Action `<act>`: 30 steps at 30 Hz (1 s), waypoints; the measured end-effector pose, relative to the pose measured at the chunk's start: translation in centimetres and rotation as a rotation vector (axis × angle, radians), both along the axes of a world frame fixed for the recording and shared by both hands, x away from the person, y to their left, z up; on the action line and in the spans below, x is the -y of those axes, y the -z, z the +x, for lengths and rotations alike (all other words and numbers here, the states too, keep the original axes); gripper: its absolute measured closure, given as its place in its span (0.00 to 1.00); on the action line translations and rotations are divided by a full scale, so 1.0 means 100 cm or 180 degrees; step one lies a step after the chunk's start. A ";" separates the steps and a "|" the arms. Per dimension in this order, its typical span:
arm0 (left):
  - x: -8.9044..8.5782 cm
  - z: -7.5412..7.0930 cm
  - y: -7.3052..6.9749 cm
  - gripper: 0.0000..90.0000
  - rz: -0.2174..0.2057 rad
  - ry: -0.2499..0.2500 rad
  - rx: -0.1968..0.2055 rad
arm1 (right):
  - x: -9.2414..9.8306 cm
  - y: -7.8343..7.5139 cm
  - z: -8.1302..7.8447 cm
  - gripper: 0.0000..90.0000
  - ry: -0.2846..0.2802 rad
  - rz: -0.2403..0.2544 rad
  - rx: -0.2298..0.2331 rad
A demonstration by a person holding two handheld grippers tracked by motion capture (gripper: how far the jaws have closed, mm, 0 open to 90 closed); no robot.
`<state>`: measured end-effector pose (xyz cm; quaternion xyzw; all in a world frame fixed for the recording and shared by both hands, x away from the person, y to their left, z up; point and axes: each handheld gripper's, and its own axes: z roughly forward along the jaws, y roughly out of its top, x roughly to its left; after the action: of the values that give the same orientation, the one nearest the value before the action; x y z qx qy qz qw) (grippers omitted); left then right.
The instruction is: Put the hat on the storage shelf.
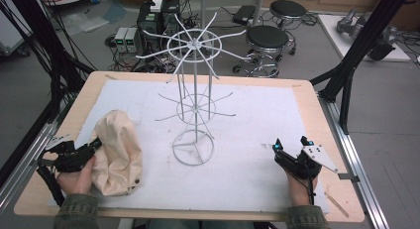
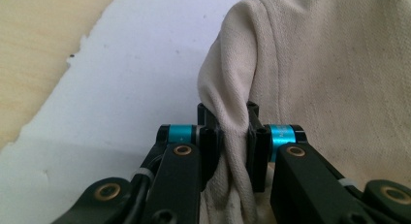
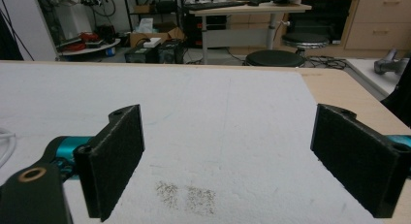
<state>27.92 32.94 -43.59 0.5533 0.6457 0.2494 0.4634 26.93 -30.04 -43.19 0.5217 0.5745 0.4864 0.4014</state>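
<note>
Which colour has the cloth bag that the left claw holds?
Cream, off-white; the cloth bag shows best in the left gripper view, pinched by the left claw.

On the counter (image 1: 307, 97), a mat (image 1: 257, 120). At mat's middle, a wire rack (image 1: 194, 97), upright. Left of rack, near front edge, a cloth bag (image 1: 118, 152). At bag's left side, left gripper (image 1: 93, 145), touching a fold. Right of rack, well apart, right gripper (image 1: 292, 143). Behind counter, stools (image 1: 267, 38) on the floor.
</note>
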 end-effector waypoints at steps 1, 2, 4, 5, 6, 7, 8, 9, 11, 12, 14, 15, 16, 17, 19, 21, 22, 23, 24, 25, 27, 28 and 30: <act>0.000 0.000 -0.001 0.89 0.0003 0.0036 0.0012 | 0.000 0.000 0.000 0.12 -0.0003 -0.0005 -0.0001; 0.001 0.000 -0.001 0.89 0.0004 0.0054 0.0014 | 0.000 0.000 0.000 0.12 -0.0003 -0.0007 -0.0001; 0.002 -0.001 -0.002 0.89 -0.0005 0.0076 0.0031 | 0.000 0.000 -0.001 0.12 0.0007 -0.0003 0.0005; 0.003 -0.002 -0.003 0.89 -0.0004 0.0084 0.0058 | 0.000 0.000 -0.001 0.12 0.0008 -0.0004 0.0005; 0.004 -0.002 -0.005 0.89 0.0005 0.0091 0.0081 | 0.000 0.000 -0.001 0.12 0.0008 -0.0004 0.0005; 0.005 -0.003 -0.008 0.89 0.0007 0.0124 0.0144 | 0.000 -0.001 -0.001 0.12 0.0023 -0.0004 0.0033; 0.005 -0.003 -0.008 0.89 0.0007 0.0124 0.0144 | 0.000 -0.001 -0.001 0.12 0.0023 -0.0004 0.0033; 0.005 -0.004 -0.010 0.89 -0.0007 0.0136 0.0174 | 0.000 -0.001 -0.001 0.12 0.0008 -0.0004 0.0027; 0.005 -0.005 -0.013 0.89 -0.0051 0.0182 0.0258 | 0.000 0.000 -0.001 0.12 0.0008 -0.0004 0.0021; 0.005 -0.006 -0.015 0.89 -0.0056 0.0203 0.0272 | -0.001 0.000 -0.001 0.12 0.0009 -0.0002 0.0009; 0.008 -0.008 -0.023 0.89 -0.0045 0.0268 0.0376 | 0.000 0.000 -0.001 0.12 -0.0002 -0.0030 0.0020; 0.008 -0.008 -0.023 0.89 -0.0045 0.0268 0.0376 | 0.000 0.000 -0.001 0.12 -0.0003 -0.0027 0.0021; 0.011 -0.010 -0.030 0.89 -0.0019 0.0299 0.0494 | -0.001 0.000 -0.001 0.12 -0.0001 -0.0013 0.0015; 0.011 -0.010 -0.030 0.89 -0.0019 0.0299 0.0494 | -0.001 0.000 -0.001 0.12 -0.0001 -0.0013 0.0015; 0.013 -0.012 -0.037 0.89 -0.0016 0.0339 0.0597 | 0.000 0.000 -0.001 0.12 -0.0007 -0.0005 0.0013; 0.013 -0.013 -0.044 0.89 -0.0040 0.0418 0.0705 | 0.000 0.000 -0.001 0.12 -0.0012 -0.0001 0.0012; 0.012 -0.013 -0.048 0.89 -0.0072 0.0459 0.0762 | 0.000 0.000 -0.001 0.12 -0.0016 -0.0003 0.0011; 0.011 -0.013 -0.052 0.89 -0.0096 0.0493 0.0805 | 0.000 0.000 -0.001 0.12 -0.0016 -0.0003 0.0011; 0.009 -0.013 -0.056 0.89 -0.0128 0.0511 0.0863 | 0.000 0.000 -0.001 0.12 -0.0018 -0.0020 0.0023; 0.007 -0.013 -0.059 0.89 -0.0150 0.0547 0.0930 | 0.000 0.000 -0.001 0.12 -0.0016 -0.0014 0.0027; 0.004 -0.013 -0.067 0.89 -0.0220 0.0622 0.1044 | -0.001 -0.001 -0.002 0.12 -0.0008 -0.0003 0.0021; 0.002 -0.014 -0.072 0.89 -0.0262 0.0655 0.1091 | -0.001 -0.001 -0.002 0.12 -0.0008 -0.0003 0.0021; -0.001 -0.013 -0.080 0.89 -0.0337 0.0758 0.1187 | -0.001 -0.001 -0.002 0.12 -0.0007 -0.0008 0.0025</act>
<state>26.57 33.00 -35.56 0.5448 0.4911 0.2567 0.6294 26.77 -29.97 -43.13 0.5186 0.5741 0.4882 0.4039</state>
